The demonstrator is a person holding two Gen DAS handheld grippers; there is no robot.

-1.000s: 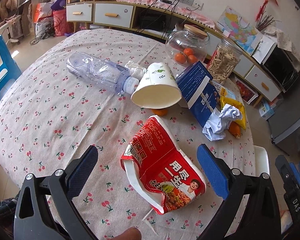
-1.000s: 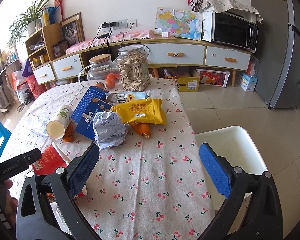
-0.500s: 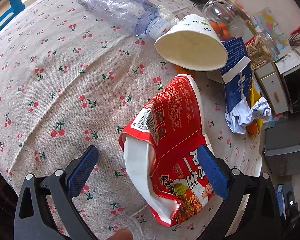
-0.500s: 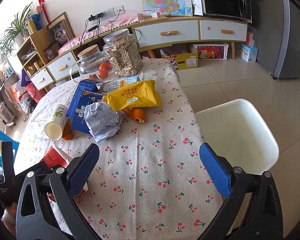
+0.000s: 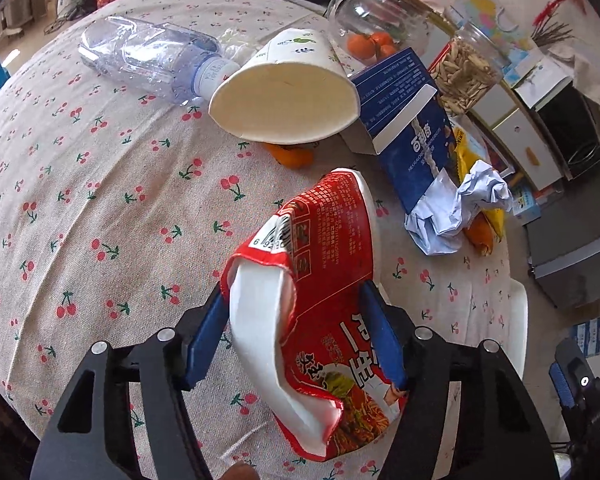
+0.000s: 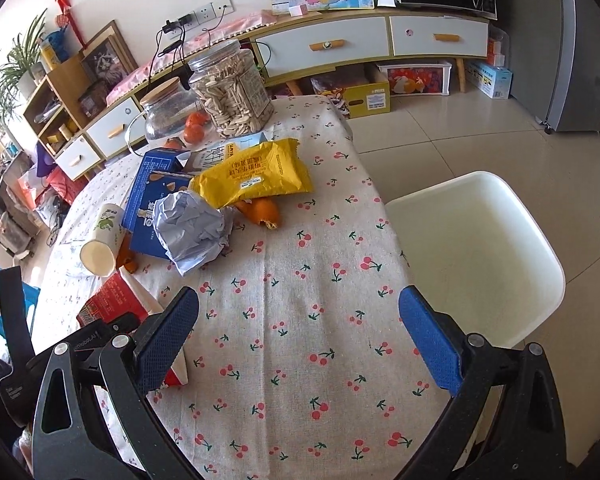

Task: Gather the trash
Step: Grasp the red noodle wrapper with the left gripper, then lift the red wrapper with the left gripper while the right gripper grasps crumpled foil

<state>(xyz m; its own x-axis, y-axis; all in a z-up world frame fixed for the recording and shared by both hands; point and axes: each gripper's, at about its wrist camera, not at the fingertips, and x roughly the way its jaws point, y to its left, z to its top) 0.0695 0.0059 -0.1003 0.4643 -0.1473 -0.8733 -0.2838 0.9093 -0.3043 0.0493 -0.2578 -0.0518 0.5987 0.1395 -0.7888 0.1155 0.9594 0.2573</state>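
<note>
A crushed red instant-noodle cup (image 5: 328,240) lies on the cherry-print tablecloth (image 5: 100,200). My left gripper (image 5: 292,294) is closing around it, and both blue pads press its sides. In the right wrist view the same cup (image 6: 112,300) shows at the lower left. My right gripper (image 6: 299,296) hangs open over bare cloth with nothing between its fingers. Further back lie a tipped paper cup (image 5: 284,96), a crumpled plastic bottle (image 5: 148,60), a blue box (image 6: 148,208), a paper ball (image 6: 192,228) and a yellow wrapper (image 6: 256,176).
Orange peel (image 6: 264,212) lies by the wrapper. A seed jar (image 6: 232,92) and a glass jar with oranges (image 6: 168,112) stand at the table's far edge. A white chair (image 6: 472,256) is at the table's right side. Cabinets line the wall.
My left gripper sank toward the red noodle cup and its jaws went from wide open to pressing the cup's sides. The right gripper tilted downward slightly and stays open.
</note>
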